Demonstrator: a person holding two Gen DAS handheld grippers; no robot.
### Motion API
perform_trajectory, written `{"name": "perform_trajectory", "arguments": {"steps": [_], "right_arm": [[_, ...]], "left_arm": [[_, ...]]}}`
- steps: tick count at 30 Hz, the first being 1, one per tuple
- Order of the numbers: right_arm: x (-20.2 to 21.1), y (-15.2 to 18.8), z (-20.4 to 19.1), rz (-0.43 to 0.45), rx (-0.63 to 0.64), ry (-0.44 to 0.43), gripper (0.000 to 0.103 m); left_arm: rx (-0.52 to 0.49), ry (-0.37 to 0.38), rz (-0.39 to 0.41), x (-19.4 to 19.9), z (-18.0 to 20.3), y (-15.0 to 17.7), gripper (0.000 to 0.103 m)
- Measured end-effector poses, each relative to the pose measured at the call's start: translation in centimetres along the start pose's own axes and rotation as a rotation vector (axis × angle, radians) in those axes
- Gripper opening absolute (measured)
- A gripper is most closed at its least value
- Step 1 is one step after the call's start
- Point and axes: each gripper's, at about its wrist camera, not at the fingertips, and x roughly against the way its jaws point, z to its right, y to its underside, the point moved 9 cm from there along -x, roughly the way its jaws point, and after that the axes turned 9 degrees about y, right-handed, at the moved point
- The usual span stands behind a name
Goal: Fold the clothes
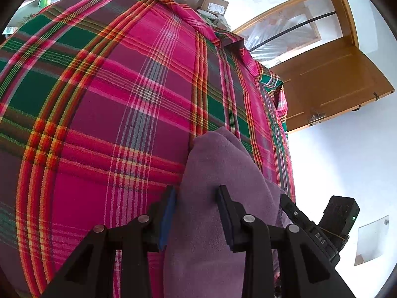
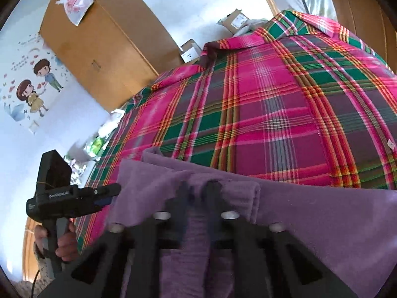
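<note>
so that's one purple cloth point(image 2: 310, 218); one plaid sheet point(image 1: 111, 104); two grippers point(image 1: 196, 198) point(image 2: 196, 188); a couple cardboard boxes point(image 1: 214, 6) point(image 2: 189, 49); one wooden door point(image 1: 330, 79)

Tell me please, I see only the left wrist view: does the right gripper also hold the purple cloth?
Observer: Yes. In the right wrist view the right gripper has its fingers close together on a fold of the purple cloth.
Operator: Where does the rest of the cloth lie?
Observer: It spreads wide toward the right edge of that view, over the plaid sheet.
Operator: How does my left gripper look from there?
Observer: The tip of the left gripper meets the cloth at its left edge.
</note>
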Motion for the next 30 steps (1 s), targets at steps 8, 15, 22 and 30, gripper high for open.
{"name": "perform_trajectory", "arguments": {"steps": [8,15,22,30], "right_arm": [[1.4,-0.2,1.4,0.078,-0.053,0.059,0.004],[0.5,0.3,1.5,0.067,0.002,0.149,0.006],[2.5,2.2,1.1,0.096,0.063,0.191,0.012],[4.9,4.9,0.7,0.134,0.142,0.239,0.013]], "left_arm": [[-0.002,0.008,-0.002,0.1,0.0,0.2,0.036],[-0.003,0.002,0.000,0.5,0.1,0.5,0.036],[0.004,-0.011,0.008,1.2,-0.1,0.9,0.037],[0.002,-0.013,0.006,2.1,-0.3,2.1,0.037]]}}
